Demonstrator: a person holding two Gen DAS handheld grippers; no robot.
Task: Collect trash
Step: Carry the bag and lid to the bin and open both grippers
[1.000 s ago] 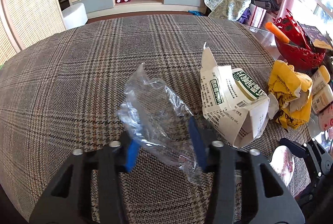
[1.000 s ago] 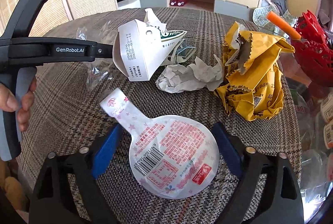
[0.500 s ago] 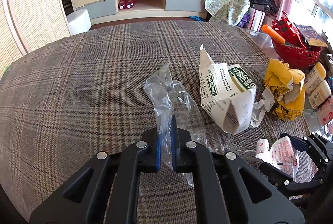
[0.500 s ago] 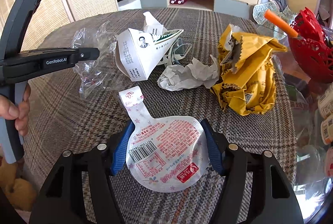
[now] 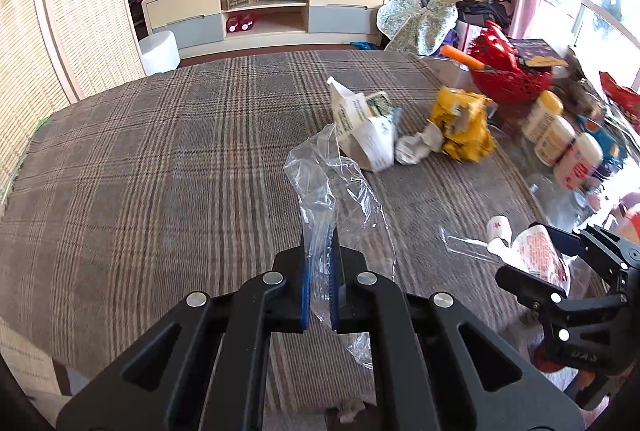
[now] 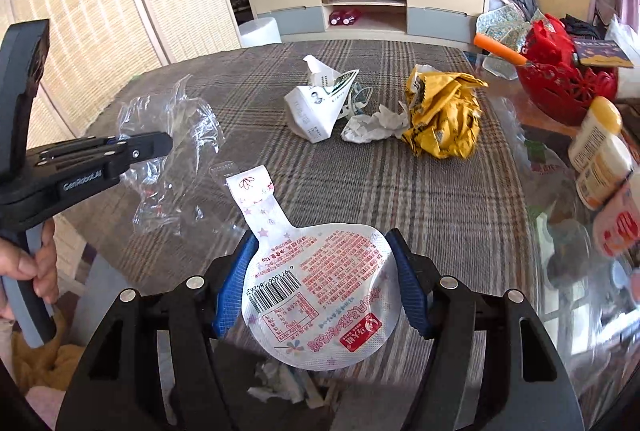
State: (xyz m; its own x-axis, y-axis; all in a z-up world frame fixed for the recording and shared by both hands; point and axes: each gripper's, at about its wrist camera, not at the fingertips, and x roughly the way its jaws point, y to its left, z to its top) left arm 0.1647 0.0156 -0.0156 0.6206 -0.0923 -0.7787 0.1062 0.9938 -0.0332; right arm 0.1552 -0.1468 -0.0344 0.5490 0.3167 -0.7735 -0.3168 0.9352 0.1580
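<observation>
**Both pieces lifted clear of the table**

Left gripper (image 5: 319, 283), blue pads pressed together on the crumpled clear plastic bag (image 5: 334, 191); bag now hangs above the brown plaid tablecloth (image 5: 160, 159). Right gripper (image 6: 320, 287) pinches the round white foil lid with red print (image 6: 320, 287) by its edges. A second ago both sat spread around their pieces on the cloth; half a second ago they closed. Judged: two items secured. Torn white carton (image 6: 320, 111), crumpled white paper (image 6: 374, 125) and yellow wrapper (image 6: 444, 119) remain on the cloth.
</observation>
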